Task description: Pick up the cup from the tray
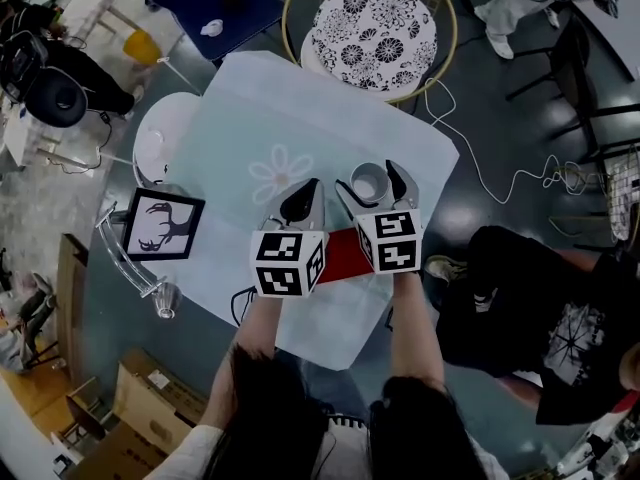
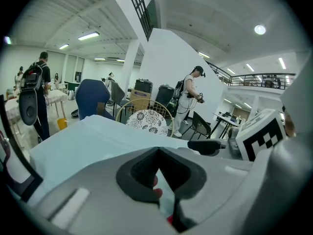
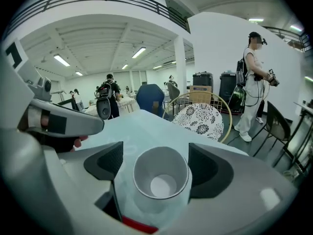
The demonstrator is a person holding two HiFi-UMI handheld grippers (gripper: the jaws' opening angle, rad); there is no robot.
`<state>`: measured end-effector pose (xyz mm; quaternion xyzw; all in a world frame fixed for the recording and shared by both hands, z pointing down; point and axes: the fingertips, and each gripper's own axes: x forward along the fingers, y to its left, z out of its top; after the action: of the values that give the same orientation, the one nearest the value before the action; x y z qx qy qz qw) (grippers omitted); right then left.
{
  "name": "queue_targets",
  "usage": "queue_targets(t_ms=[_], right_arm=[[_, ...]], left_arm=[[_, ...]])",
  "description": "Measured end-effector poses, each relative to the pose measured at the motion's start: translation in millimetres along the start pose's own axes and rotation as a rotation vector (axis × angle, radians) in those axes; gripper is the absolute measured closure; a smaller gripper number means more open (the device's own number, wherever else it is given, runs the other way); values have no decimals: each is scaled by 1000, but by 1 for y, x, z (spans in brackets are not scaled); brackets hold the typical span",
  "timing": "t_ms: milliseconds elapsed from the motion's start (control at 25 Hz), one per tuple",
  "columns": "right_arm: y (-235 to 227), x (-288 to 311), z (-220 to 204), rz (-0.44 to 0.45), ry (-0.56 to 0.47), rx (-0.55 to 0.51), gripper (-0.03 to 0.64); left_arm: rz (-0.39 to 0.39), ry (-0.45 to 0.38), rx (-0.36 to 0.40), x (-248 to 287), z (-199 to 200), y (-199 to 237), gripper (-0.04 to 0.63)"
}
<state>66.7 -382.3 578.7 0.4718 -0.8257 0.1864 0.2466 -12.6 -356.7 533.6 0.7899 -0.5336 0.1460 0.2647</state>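
Observation:
A white cup (image 1: 368,180) stands upright with its mouth open to the head view. It sits between the two fingers of my right gripper (image 1: 375,186), over the pale blue tablecloth (image 1: 300,108). In the right gripper view the cup (image 3: 161,180) fills the space between the jaws of that gripper (image 3: 157,164). The right pad (image 3: 210,168) is at the rim and a narrow gap shows beside the left pad (image 3: 105,160). A red tray (image 1: 345,253) lies mostly under the two marker cubes. My left gripper (image 1: 305,196) is just left of the cup, shut and holding nothing.
A round chair with a black-and-white floral cushion (image 1: 372,30) stands beyond the table. A framed picture (image 1: 160,225) leans at the table's left edge, near a white seat (image 1: 160,143). A person in black (image 1: 540,308) sits close on the right.

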Motion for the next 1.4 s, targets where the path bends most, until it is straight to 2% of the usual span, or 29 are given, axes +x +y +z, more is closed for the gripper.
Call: queue_targets(t_ms=[360,560,840,1240,1400], right_arm=[[7,-44,39,-11,-57,-6,184],[27,-75,68,0,-100,-19,184],[44,-114,94,-44,-148,-47,184],[78,-183,101,-92,-195,-66,213],[95,-209,99,-122,-231,-32,258]], left_arm=[[-18,-48,37,-27,36,-14,594],[-42,-71,58,-52,55,-26,594],[-62,-117,85,-88,72,-38,594],[-101,-185,106,-148,80,-63,595],[-123,-207,118,-175,78,-76,594]])
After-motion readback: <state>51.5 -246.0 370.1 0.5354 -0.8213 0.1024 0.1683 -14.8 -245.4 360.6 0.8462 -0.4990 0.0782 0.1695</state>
